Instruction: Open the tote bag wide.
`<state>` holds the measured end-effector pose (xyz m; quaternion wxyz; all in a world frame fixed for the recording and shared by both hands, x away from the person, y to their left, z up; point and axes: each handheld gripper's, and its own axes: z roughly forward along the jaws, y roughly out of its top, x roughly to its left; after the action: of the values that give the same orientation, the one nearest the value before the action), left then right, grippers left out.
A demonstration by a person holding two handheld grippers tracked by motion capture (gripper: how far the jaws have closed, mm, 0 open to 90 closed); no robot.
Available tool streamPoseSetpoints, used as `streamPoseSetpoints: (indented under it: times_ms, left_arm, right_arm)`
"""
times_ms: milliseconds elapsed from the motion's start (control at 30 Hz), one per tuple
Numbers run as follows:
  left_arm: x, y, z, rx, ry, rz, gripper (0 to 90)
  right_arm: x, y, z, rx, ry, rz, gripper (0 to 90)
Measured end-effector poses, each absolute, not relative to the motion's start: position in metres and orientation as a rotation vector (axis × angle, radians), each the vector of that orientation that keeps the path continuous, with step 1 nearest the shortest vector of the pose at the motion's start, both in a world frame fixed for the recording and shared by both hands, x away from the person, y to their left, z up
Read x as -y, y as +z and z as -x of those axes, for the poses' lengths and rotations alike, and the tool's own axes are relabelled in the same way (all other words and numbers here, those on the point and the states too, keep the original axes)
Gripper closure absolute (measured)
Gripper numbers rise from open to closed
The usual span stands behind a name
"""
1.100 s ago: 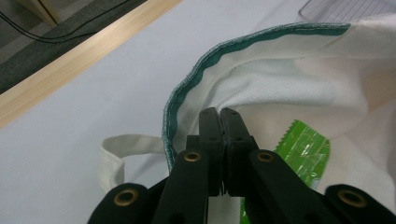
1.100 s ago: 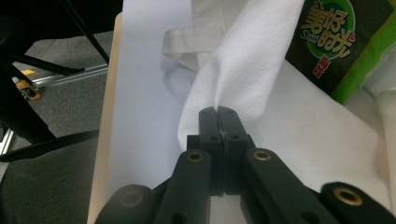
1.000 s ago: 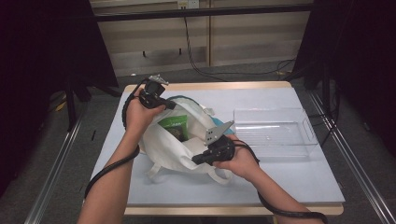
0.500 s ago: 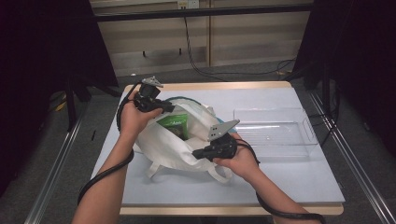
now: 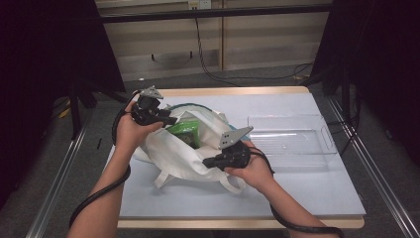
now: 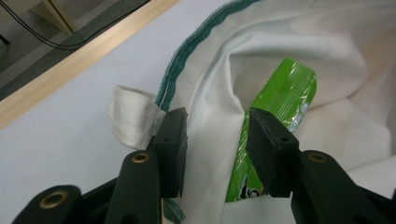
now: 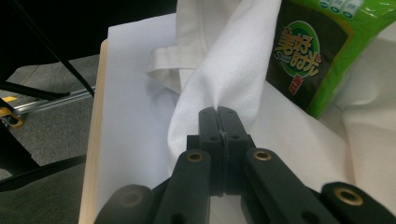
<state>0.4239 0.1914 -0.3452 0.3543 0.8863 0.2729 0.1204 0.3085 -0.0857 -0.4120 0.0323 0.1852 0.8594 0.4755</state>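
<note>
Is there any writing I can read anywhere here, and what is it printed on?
"美好时光" in yellow characters inside a green oval, on the green snack packet in the white cloth bag.
Small Latin script beneath those characters: too small to read.
A red mark with characters below the oval: too blurred to read.
Dark lettering at the packet's lower end in the left gripper view: cut off, unreadable.

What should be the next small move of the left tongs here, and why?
Probably move the left tongs forward onto the green packet and close. Their jaws have just been opening; the bag's rim lies slack between them, unpinched, and the right tongs pinch the white bag, holding its mouth open.
</note>
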Motion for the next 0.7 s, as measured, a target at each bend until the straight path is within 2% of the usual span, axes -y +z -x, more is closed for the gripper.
streamPoseSetpoints:
  times_ms: [233, 367, 500, 700]
  left_arm:
    - [-0.198, -0.360, -0.424, -0.751, 0.248, -2.295, 61.1]
    - [-0.199, -0.360, -0.425, -0.750, 0.217, -2.308, 76.2]
    - [-0.196, -0.361, -0.425, -0.769, 0.188, -2.337, 87.4]
    - [-0.196, -0.356, -0.425, -0.762, 0.237, -2.315, 89.4]
  right_arm:
    - [0.084, -0.411, -0.309, -2.643, 1.466, -0.567, 89.8]
    - [0.084, -0.412, -0.309, -2.648, 1.463, -0.559, 89.8]
    - [0.084, -0.413, -0.308, -2.657, 1.463, -0.568, 89.8]
    - [0.086, -0.413, -0.306, -2.659, 1.468, -0.557, 89.8]
